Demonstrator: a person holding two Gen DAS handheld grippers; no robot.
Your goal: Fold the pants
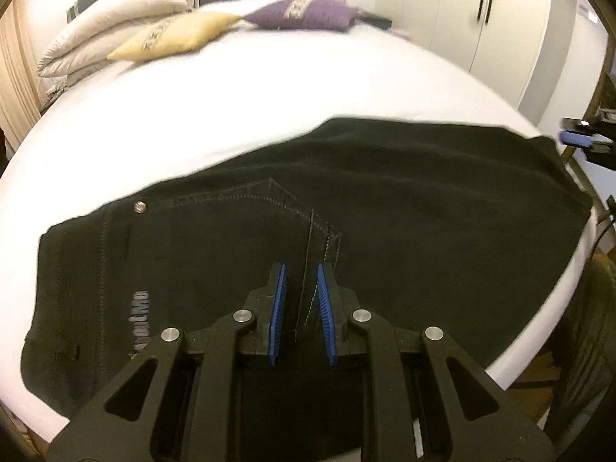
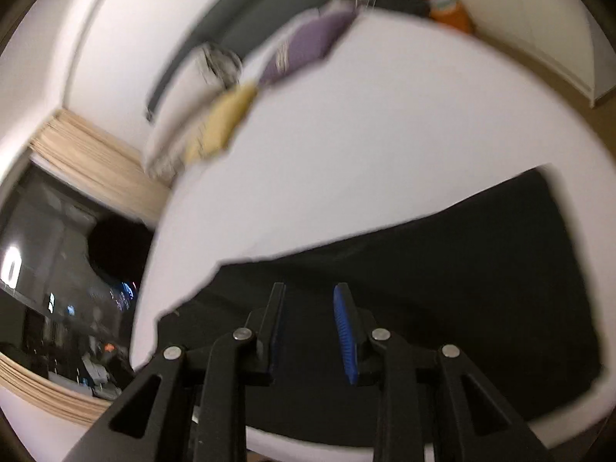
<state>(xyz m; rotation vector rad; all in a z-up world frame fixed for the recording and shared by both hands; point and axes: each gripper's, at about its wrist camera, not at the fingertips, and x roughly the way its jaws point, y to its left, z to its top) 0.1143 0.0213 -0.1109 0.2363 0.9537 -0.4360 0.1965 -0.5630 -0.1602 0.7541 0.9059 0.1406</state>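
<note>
Left wrist view: the left tool [image 1: 301,300] is clamped on a stitched fold of the black pants [image 1: 404,208], which lie folded across the lower half of the frame on the white bed [image 1: 308,88]. Right wrist view, blurred: the right tool [image 2: 310,321] stands with its jaws apart and nothing between them, above the pants [image 2: 462,281] at lower right. Purple cushion [image 1: 304,13] and yellow cushion [image 1: 173,34] lie at upper left.

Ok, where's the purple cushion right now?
In the left wrist view, the purple fabric cushion lies at the white bed's far end, right of the yellow cushion.
</note>
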